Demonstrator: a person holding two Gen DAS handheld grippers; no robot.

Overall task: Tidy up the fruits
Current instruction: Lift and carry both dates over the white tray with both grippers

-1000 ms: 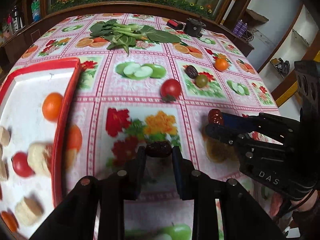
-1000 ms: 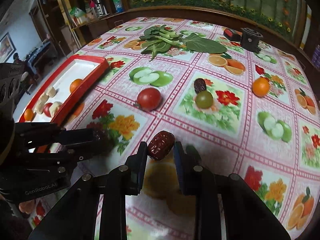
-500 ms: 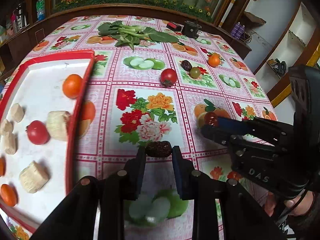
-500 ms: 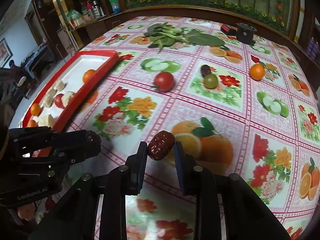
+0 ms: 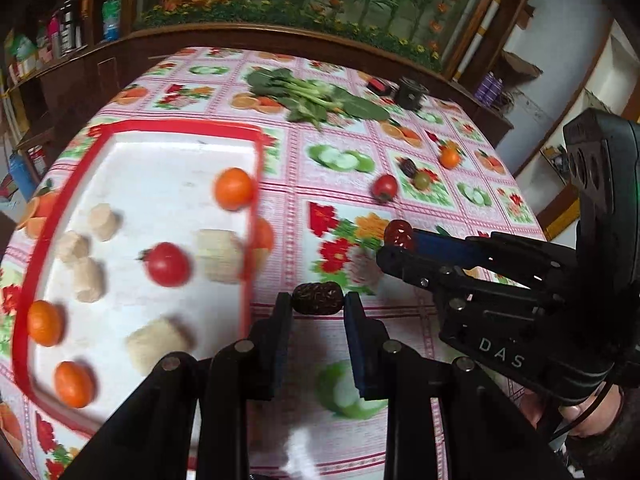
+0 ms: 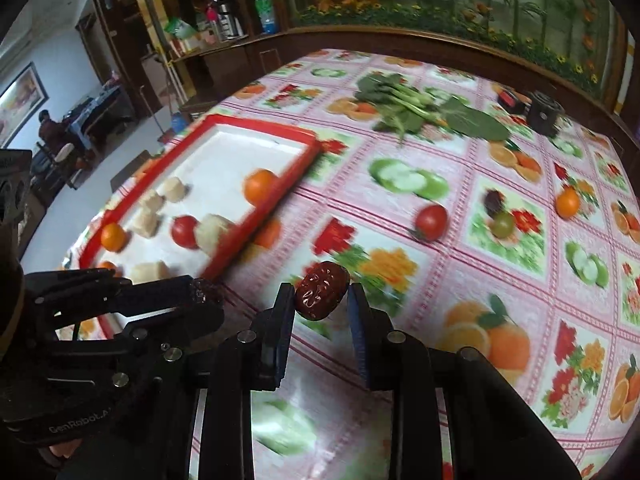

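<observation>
My left gripper (image 5: 317, 305) is shut on a dark wrinkled date (image 5: 317, 298), held above the tablecloth just right of the red-rimmed white tray (image 5: 168, 126). My right gripper (image 6: 321, 297) is shut on a red date (image 6: 321, 290), also held in the air; it shows at the right of the left wrist view (image 5: 400, 234). The tray holds oranges (image 5: 233, 188), a tomato (image 5: 167, 264) and pale banana chunks (image 5: 218, 255). On the cloth lie a tomato (image 6: 431, 219), a green fruit (image 6: 502, 223), a dark date (image 6: 492, 199) and an orange (image 6: 567, 202).
A bunch of leafy greens (image 6: 416, 106) lies at the far side of the table, with a small black device (image 6: 545, 111) and a red-black object (image 6: 509, 98) to its right. A wooden rail (image 6: 440, 46) borders the table's far edge. Shelves stand at the far left.
Both grippers have lifted and moved left toward the tray with their dates still held. The tray now fills more of both views.
</observation>
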